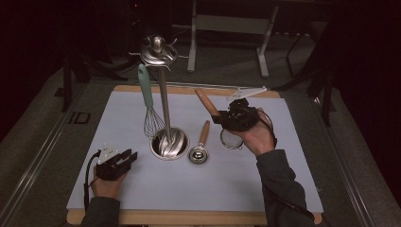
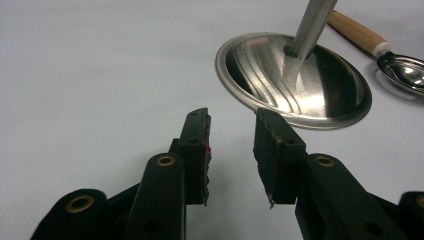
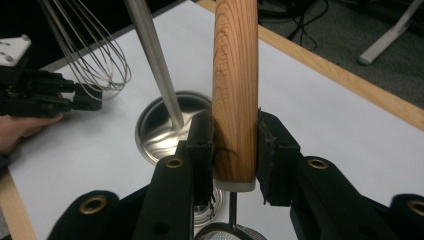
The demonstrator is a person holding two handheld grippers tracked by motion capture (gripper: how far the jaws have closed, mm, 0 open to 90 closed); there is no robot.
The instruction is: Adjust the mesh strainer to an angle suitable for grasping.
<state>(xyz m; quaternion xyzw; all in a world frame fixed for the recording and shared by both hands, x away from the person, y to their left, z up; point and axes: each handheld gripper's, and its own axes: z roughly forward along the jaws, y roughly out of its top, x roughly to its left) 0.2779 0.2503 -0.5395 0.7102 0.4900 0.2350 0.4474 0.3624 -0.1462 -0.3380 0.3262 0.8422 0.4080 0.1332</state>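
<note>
My right gripper [image 1: 220, 117] [image 3: 235, 120] is shut on the wooden handle [image 3: 235, 75] of a small mesh strainer [image 1: 231, 138], which it holds tilted above the mat with the handle pointing up and back. Left of it stands a steel utensil stand [image 1: 164, 101] with a round base [image 2: 295, 80] [image 3: 160, 132]. A whisk [image 1: 152, 120] [image 3: 95, 55] with a teal handle hangs from the stand's top. My left gripper [image 1: 131, 157] [image 2: 231, 117] rests open on the mat, left of the base, with nothing between its jaws.
A metal scoop with a wooden handle [image 1: 200, 149] [image 2: 405, 70] lies on the pale mat [image 1: 265, 179] just right of the stand's base. The mat covers a wooden board [image 1: 189, 217]. White table legs [image 1: 262, 52] stand on the floor behind.
</note>
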